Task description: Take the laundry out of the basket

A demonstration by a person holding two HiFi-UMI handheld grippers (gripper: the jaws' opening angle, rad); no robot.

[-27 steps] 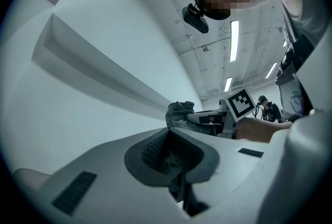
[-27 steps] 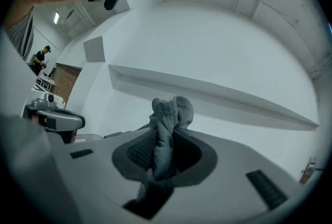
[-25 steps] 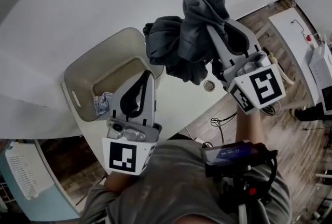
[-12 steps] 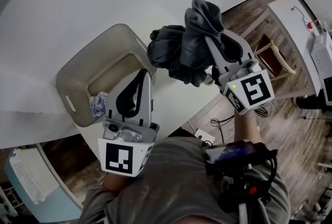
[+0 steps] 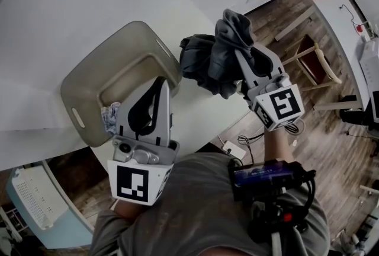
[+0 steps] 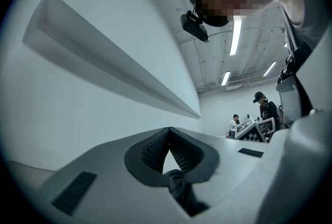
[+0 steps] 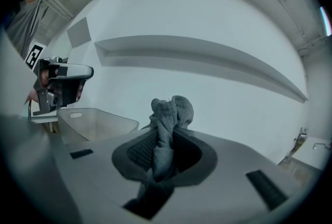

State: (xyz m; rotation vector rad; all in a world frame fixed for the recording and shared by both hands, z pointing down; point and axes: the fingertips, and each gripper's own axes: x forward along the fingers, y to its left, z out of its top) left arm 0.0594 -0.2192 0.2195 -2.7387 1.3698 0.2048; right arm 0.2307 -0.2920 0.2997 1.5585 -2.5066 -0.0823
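Note:
A beige laundry basket [image 5: 89, 80] stands on the white table [image 5: 71, 6], and a small patterned cloth [image 5: 111, 118] lies in its near corner. My right gripper [image 5: 234, 41] is shut on a bunched dark grey garment [image 5: 204, 62], which hangs in the air just right of the basket. In the right gripper view the garment [image 7: 168, 111] sticks up from between the pads, with the basket [image 7: 98, 122] to the left behind it. My left gripper [image 5: 161, 79] hovers at the basket's near rim. Its tips [image 6: 169, 129] meet, with nothing seen between them.
The table's front edge runs close to the person's body. A wooden floor with a chair [image 5: 314, 65] and cables lies to the right. A white perforated crate [image 5: 26, 201] sits low on the left. Several people [image 6: 267, 109] stand far back in the room.
My right gripper has come down toward the table with the dark garment still clamped in it. The left gripper has shifted a little along the basket's near side.

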